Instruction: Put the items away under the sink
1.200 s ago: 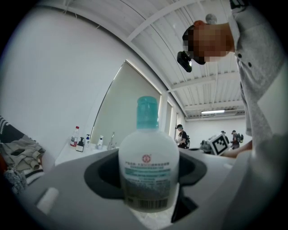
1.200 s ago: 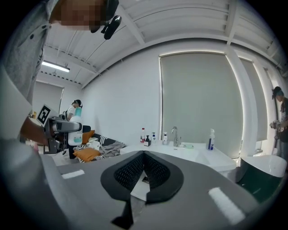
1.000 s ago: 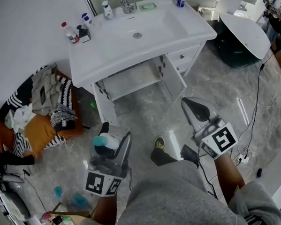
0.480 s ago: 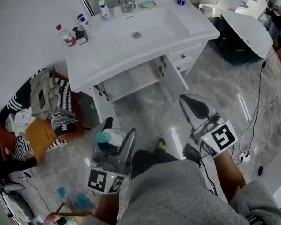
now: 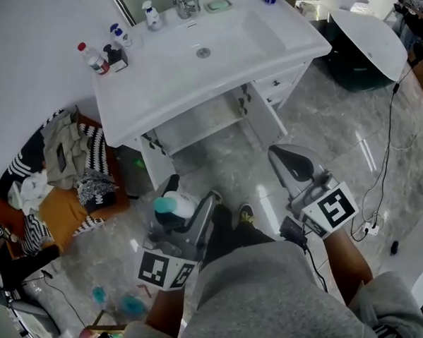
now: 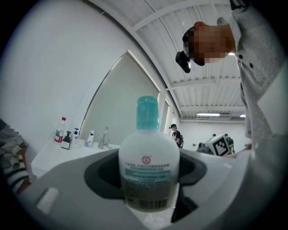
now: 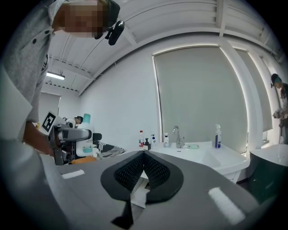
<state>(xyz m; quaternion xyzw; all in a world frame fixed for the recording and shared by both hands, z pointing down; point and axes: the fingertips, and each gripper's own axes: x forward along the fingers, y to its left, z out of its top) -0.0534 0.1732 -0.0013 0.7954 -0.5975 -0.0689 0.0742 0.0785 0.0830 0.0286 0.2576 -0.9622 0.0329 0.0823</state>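
On the far left, a pile of clothes (image 5: 62, 155) lies on the floor (image 5: 226, 172). Some small bottles (image 5: 96, 56) stand on the left corner of the sink (image 5: 161, 79).

Next comes the left claw (image 5: 188, 198). It is squeezing a white bottle (image 6: 148, 164) with a blue-green cap. The bottle sits right between the two jaws, with its cap pointing up in the left gripper view. So the bottle is not put away yet.

The cupboard (image 5: 198, 119) under the sink is straight ahead of this claw and a little to the right. Its doors (image 5: 263, 123) are wide open, and the shelf inside looks bare. The bottle is tall, so I think it has to go in low, under the sink's edge.

On the right, the right claw (image 5: 294, 164) is closed with nothing in it. Both claws are about as far from the cupboard, but only the left one has something to put in.
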